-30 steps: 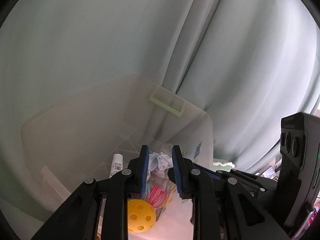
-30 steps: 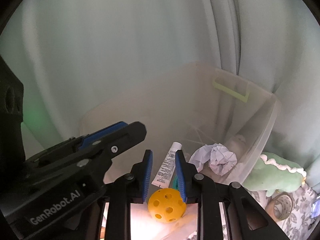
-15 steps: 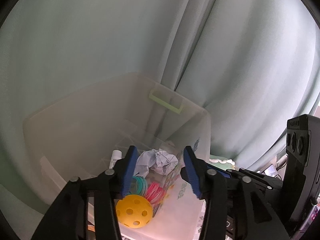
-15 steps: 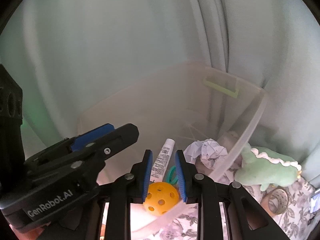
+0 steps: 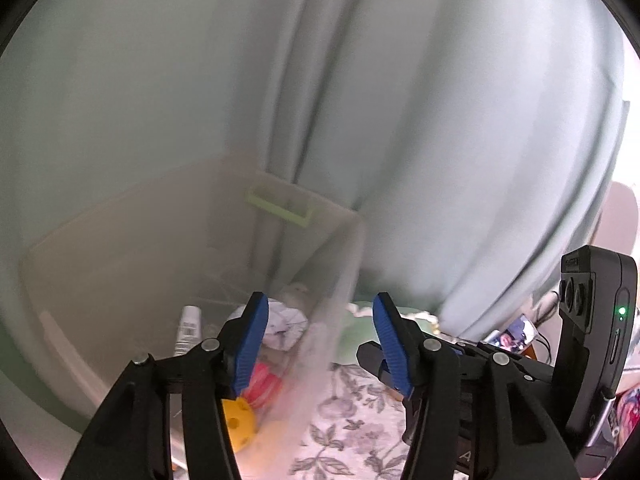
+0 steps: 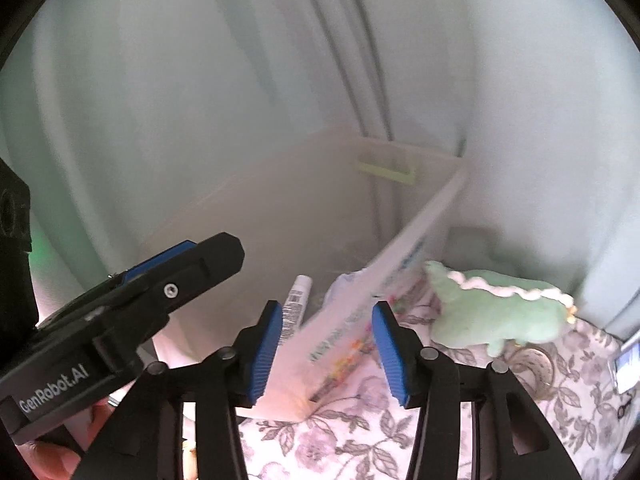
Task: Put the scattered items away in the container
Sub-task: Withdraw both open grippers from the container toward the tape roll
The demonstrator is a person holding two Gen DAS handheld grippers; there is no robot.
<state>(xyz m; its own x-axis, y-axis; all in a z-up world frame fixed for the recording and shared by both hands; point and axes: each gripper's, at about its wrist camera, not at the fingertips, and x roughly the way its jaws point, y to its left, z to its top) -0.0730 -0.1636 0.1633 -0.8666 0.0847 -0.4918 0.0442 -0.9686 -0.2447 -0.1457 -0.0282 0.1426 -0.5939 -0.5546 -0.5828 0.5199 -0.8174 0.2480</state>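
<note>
Frosted plastic, boxy and see-through, makes up the container ahead of my left tongs, which gape wide and hold nothing. Inside lie a white barcoded tube, crumpled paper, a pink ridged thing and a holed yellow ball. My right tongs also stand wide and empty, straddling the container's near corner; "GenRobot.AI" is printed on the other tool. Right of them, a fuzzy green plush rests on flowered cloth, outside the container.
</note>
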